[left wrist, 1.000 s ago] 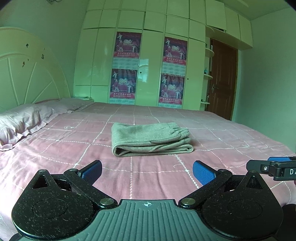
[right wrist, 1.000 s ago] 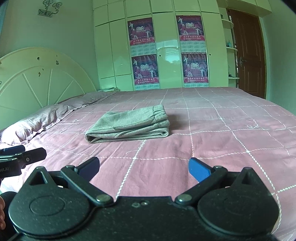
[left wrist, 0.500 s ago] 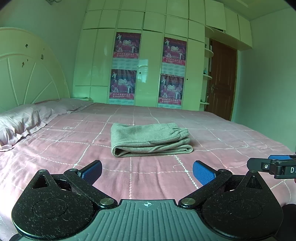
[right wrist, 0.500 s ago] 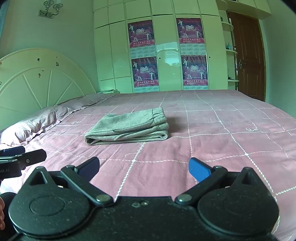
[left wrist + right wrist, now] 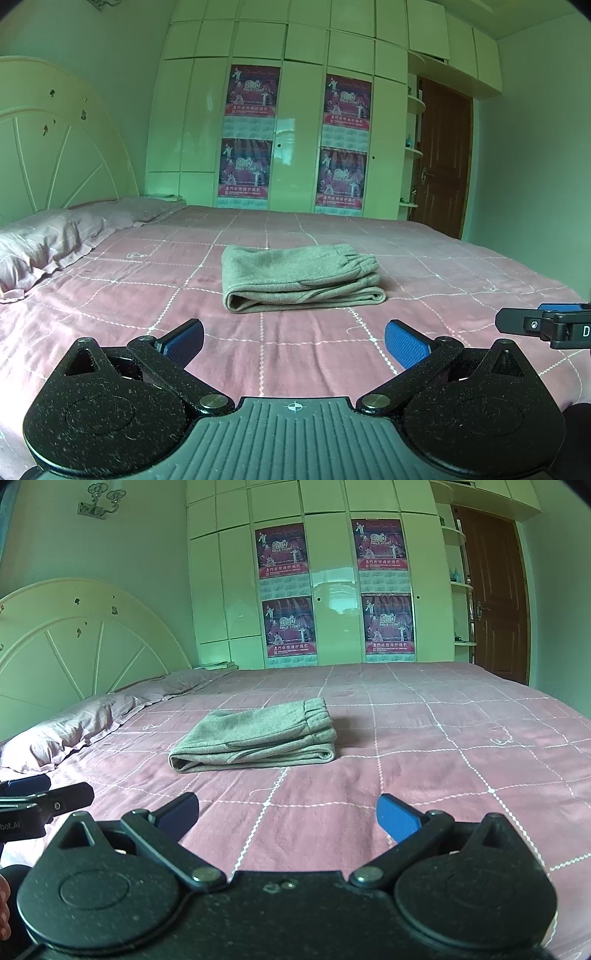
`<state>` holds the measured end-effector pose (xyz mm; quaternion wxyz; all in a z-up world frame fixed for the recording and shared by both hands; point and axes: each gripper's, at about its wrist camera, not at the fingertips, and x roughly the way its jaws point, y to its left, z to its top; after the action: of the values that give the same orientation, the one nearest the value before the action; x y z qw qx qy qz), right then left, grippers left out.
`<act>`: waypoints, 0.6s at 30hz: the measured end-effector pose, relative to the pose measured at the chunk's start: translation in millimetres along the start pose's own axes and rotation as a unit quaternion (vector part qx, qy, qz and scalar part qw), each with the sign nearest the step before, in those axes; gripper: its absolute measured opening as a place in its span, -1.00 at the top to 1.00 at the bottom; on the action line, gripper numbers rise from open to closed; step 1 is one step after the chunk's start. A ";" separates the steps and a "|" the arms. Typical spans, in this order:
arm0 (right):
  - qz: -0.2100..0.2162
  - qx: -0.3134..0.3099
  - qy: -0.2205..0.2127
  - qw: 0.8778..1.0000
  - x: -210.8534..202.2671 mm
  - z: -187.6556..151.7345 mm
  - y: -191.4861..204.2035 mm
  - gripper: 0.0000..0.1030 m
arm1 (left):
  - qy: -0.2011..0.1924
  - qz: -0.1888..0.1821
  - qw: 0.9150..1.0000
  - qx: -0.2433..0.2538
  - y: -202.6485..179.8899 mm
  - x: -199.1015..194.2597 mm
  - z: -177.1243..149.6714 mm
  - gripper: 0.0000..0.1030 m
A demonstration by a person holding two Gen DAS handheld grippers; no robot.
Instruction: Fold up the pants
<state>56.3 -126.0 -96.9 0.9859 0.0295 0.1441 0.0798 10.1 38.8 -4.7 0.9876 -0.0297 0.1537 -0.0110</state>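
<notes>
The pants [image 5: 301,278] lie folded into a flat grey bundle near the middle of the bed [image 5: 110,314], well clear of its edges, waistband toward the wardrobe [image 5: 299,110] side. They look soft, light and limp, so I'd pinch through all layers at the rolled near edge or its corners. My left gripper [image 5: 293,341] and right gripper [image 5: 288,814] hover level over the near edge of the bed, side by side, both with fingers spread wide and holding nothing, well short of the bundle.

pants [image 5: 301,278] mid-bed [image 5: 110,325] | pillow [image 5: 40,243] left | wardrobe [image 5: 295,122] behind
</notes>
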 end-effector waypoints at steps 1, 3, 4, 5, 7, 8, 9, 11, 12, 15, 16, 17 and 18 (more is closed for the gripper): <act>0.000 0.000 0.000 1.000 -0.1 0.0 0.0 -0.89 | 0.000 0.000 1.000 0.000 0.0 0.1 -0.1 -1.00; 0.000 0.000 0.000 1.000 -0.1 0.2 0.4 -0.89 | 0.000 0.001 1.000 0.000 0.0 0.0 0.0 -1.00; -0.001 -0.001 -0.001 1.000 -0.2 0.3 0.3 -0.89 | -0.001 0.001 1.000 0.000 -0.3 -0.1 -0.1 -1.00; -0.001 -0.001 -0.001 1.000 -0.3 0.1 1.1 -0.89 | -0.001 0.002 1.000 0.001 -0.5 -0.3 0.0 -1.00; -0.001 0.000 -0.002 1.000 -0.7 0.7 0.6 -0.89 | -0.002 0.001 1.000 0.002 -0.2 -0.4 0.1 -1.00; -0.001 0.000 -0.003 1.000 -0.7 1.0 0.8 -0.89 | -0.002 0.000 1.000 0.001 0.0 -0.4 0.1 -1.00; -0.001 0.000 -0.002 1.000 -0.6 0.9 0.4 -0.89 | -0.003 0.000 1.000 0.002 0.0 -0.5 0.2 -1.00; 0.000 0.000 -0.002 1.000 -0.6 1.1 0.0 -0.89 | -0.002 0.000 1.000 0.003 -0.2 0.3 0.1 -1.00; -0.001 0.000 -0.002 1.000 -0.7 1.3 0.1 -0.89 | -0.002 0.000 1.000 0.003 -0.2 0.6 0.1 -1.00; 0.000 0.001 -0.002 1.000 -0.7 1.2 0.2 -0.89 | -0.002 0.000 1.000 0.003 -0.3 0.6 -0.2 -1.00; 0.000 0.000 -0.002 1.000 -0.8 1.3 0.3 -0.89 | -0.003 0.000 1.000 0.003 -0.5 0.6 -0.5 -1.00; 0.000 0.000 -0.002 1.000 -0.7 1.2 0.5 -0.89 | -0.003 0.000 1.000 0.002 -0.4 0.8 -0.5 -1.00; 0.000 0.000 -0.002 1.000 -0.7 1.1 0.8 -0.89 | -0.004 0.000 1.000 0.002 -0.2 0.9 -0.7 -1.00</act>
<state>55.9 -125.3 -95.6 0.9862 0.0301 0.1419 0.0797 10.7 38.5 -5.6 0.9882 -0.0281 0.1499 -0.0112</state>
